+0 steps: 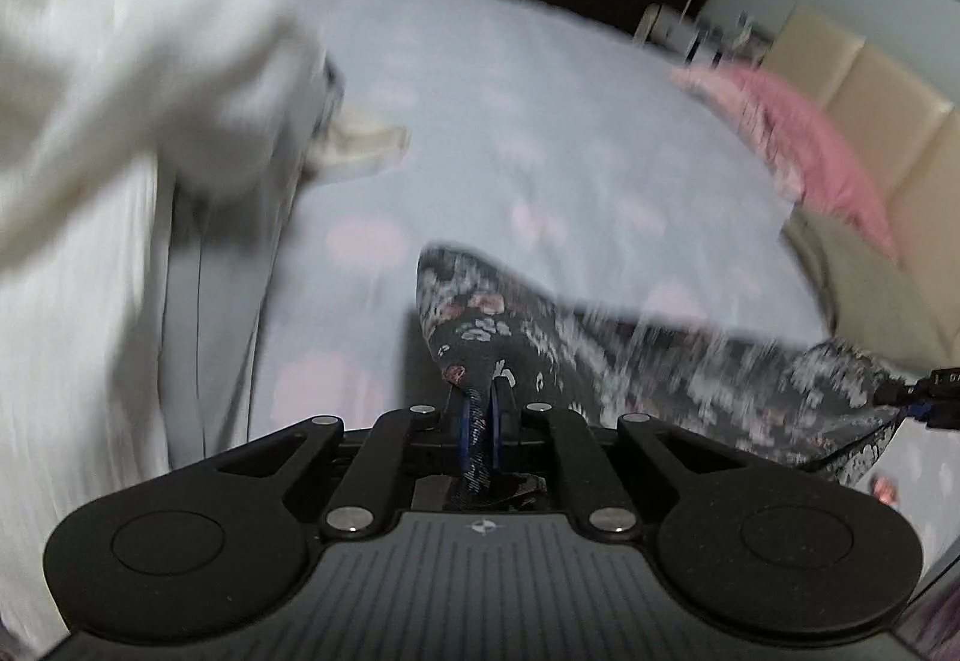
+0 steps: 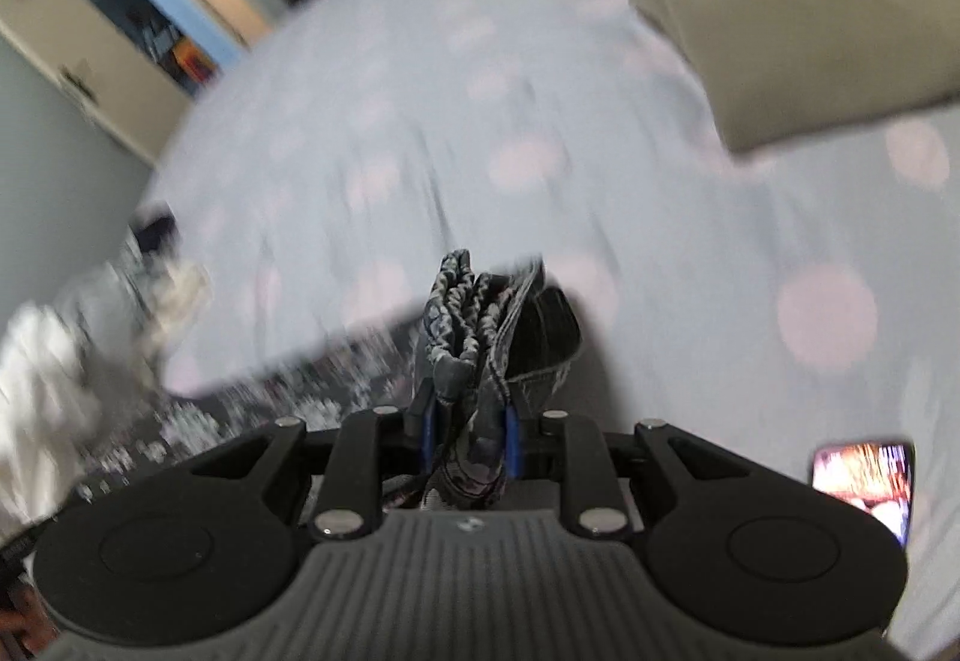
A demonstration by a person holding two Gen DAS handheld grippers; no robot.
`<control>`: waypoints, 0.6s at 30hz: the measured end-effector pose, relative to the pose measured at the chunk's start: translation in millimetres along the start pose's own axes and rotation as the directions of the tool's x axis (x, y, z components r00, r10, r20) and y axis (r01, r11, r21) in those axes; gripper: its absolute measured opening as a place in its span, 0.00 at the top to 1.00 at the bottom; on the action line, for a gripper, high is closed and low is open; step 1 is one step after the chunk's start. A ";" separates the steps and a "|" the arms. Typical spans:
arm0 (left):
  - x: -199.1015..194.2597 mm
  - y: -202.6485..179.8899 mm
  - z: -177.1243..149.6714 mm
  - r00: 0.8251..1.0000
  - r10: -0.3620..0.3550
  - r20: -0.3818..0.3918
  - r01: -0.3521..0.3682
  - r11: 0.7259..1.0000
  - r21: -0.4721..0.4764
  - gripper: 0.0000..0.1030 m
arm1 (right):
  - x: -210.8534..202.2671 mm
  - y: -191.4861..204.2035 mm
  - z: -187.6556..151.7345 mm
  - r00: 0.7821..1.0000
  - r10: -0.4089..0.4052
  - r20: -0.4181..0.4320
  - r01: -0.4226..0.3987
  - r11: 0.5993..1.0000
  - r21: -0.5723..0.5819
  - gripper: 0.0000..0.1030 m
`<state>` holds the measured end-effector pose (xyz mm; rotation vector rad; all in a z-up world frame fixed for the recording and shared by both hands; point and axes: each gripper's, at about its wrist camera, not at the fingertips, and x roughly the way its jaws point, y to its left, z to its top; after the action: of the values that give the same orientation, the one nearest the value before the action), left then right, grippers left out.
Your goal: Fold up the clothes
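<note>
A dark floral garment [image 1: 600, 349] hangs stretched between both grippers above the bed. My left gripper [image 1: 480, 421] is shut on one corner of it; the cloth runs off to the right toward the other gripper, whose tip shows at the right edge [image 1: 936, 391]. In the right wrist view my right gripper [image 2: 468, 421] is shut on a bunched, elasticated edge of the same garment [image 2: 474, 313], and the cloth trails off to the left [image 2: 240, 409]. Both views are blurred by motion.
The bed has a pale blue sheet with pink dots [image 1: 510, 120]. A pile of white clothes [image 1: 108, 108] lies at the left. A pink pillow [image 1: 810, 150] and an olive folded garment [image 2: 810, 18] lie at the right. A lit phone [image 2: 864, 487] lies on the sheet.
</note>
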<state>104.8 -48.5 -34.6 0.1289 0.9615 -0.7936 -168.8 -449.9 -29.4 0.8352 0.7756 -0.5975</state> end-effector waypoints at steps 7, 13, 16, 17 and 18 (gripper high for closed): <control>34.0 -3.5 -13.9 0.990 0.079 -0.118 -0.072 0.995 0.069 0.85 | 26.3 -14.6 -19.7 0.994 -0.070 -0.083 0.067 0.997 -0.039 0.73; 20.8 -12.1 -17.6 0.989 0.142 -0.042 -0.135 0.982 0.131 0.54 | 27.4 -25.5 -15.0 0.983 -0.175 -0.050 0.173 0.984 -0.047 0.58; 4.3 -20.8 -18.8 0.985 0.173 0.025 -0.175 0.973 0.150 0.52 | 21.5 -34.0 -11.3 0.989 -0.143 -0.041 0.144 0.989 0.014 0.56; -0.8 -23.6 -19.3 0.985 0.170 0.041 -0.174 0.973 0.149 0.52 | 19.4 -33.9 -10.6 0.990 -0.137 -0.037 0.138 0.990 0.023 0.56; -4.2 -26.3 -19.5 0.986 0.157 0.046 -0.163 0.976 0.145 0.52 | 17.2 -32.1 -9.9 0.990 -0.139 -0.031 0.140 0.990 0.023 0.56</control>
<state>72.9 -56.6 -36.7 0.3170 0.8477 -0.7156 -185.7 -462.0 -60.9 0.8181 0.8598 -0.7218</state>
